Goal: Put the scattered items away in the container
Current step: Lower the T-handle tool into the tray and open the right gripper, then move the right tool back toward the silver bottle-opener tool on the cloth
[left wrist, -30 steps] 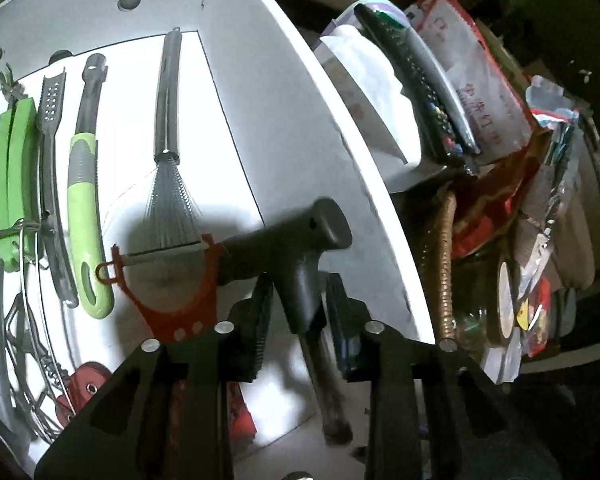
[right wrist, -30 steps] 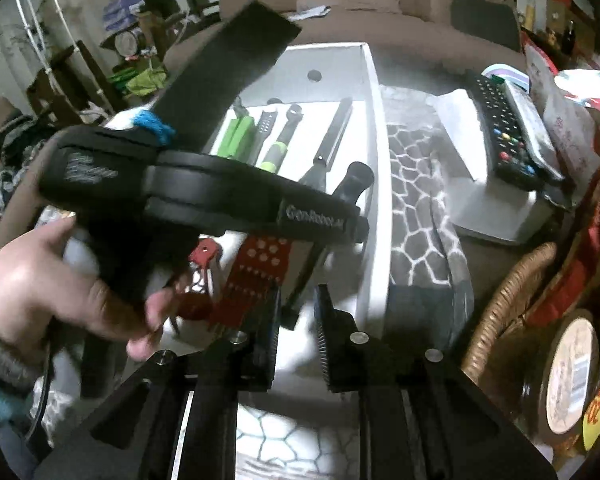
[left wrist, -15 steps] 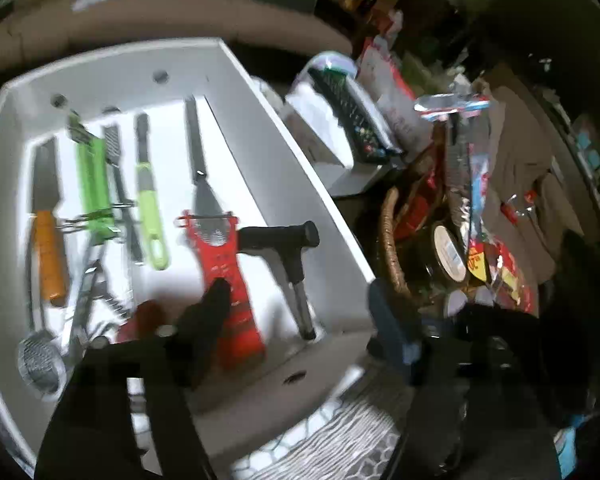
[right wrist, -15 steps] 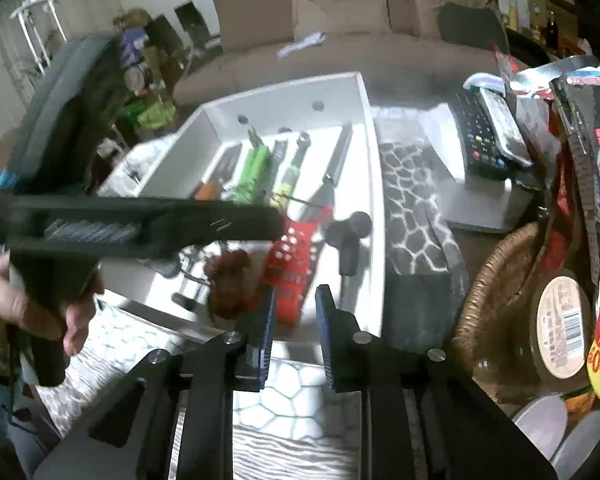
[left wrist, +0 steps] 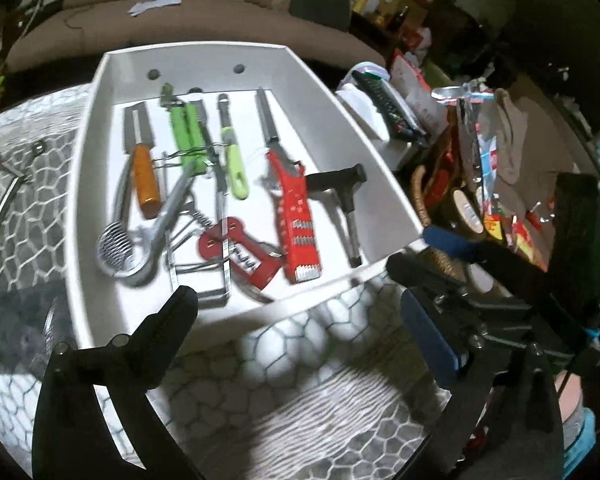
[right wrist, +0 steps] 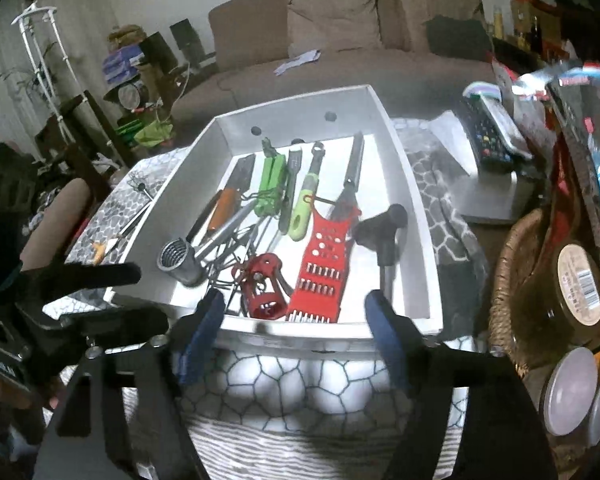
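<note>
A patterned cloth (right wrist: 284,376) is covering the table under the fingers. A white tray (right wrist: 420,216) is sitting on it, just ahead of the fingertips.

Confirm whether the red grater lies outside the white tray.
No, the red grater lies inside the white tray, beside the black-handled tool.

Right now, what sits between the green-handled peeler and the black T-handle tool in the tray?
The red grater, flat on the white tray floor between the green-handled peeler and black T-handle tool. Clearest in the right wrist view.
</note>
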